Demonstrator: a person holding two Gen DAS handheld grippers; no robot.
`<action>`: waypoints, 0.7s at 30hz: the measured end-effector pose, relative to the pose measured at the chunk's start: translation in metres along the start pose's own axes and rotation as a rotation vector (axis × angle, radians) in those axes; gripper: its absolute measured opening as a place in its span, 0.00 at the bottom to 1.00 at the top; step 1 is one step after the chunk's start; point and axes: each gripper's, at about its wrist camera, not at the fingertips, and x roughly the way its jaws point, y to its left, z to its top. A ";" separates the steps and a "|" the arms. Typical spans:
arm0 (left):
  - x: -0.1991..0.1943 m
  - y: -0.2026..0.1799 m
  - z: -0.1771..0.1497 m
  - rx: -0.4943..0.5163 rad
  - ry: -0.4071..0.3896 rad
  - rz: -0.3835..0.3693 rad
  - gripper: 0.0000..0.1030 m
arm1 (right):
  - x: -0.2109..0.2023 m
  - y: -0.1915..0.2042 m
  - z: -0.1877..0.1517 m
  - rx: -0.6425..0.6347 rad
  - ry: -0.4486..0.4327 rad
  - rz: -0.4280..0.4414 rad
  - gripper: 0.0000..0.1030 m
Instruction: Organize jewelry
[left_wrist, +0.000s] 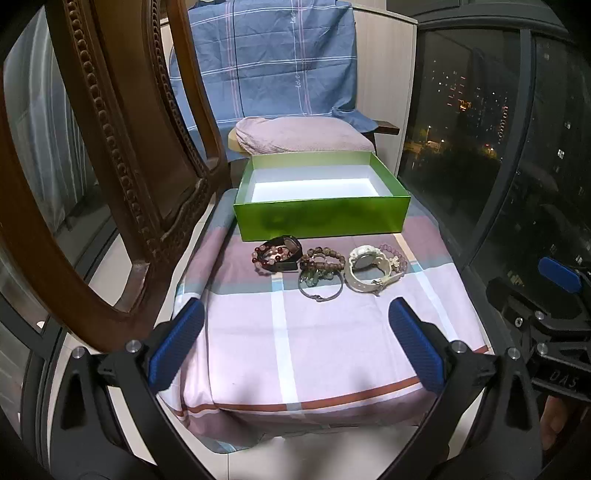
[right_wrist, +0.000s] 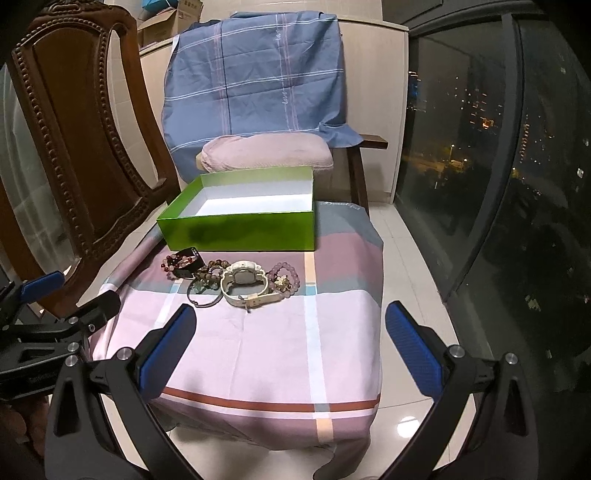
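Observation:
A green box with a white inside stands open and empty at the back of a cloth-covered table. In front of it lies a row of jewelry: a dark watch with a red bead bracelet, brown bead bracelets over a thin bangle, a white watch and a pale purple bead bracelet. My left gripper and right gripper are open, hovering short of the jewelry, holding nothing.
A carved wooden chair stands close on the left. Behind the table, another chair carries a blue checked cloth and a pink cushion. Dark glass windows run along the right, above a tiled floor.

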 end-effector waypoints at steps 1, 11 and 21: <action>0.000 0.000 0.000 0.000 0.000 0.000 0.96 | 0.000 0.000 0.000 -0.003 0.001 -0.001 0.97; 0.003 0.001 -0.002 0.003 0.011 -0.003 0.96 | -0.001 0.000 -0.001 0.001 0.004 0.009 0.97; 0.003 0.000 -0.002 0.006 0.013 -0.004 0.96 | 0.000 -0.001 0.000 0.001 0.006 0.010 0.97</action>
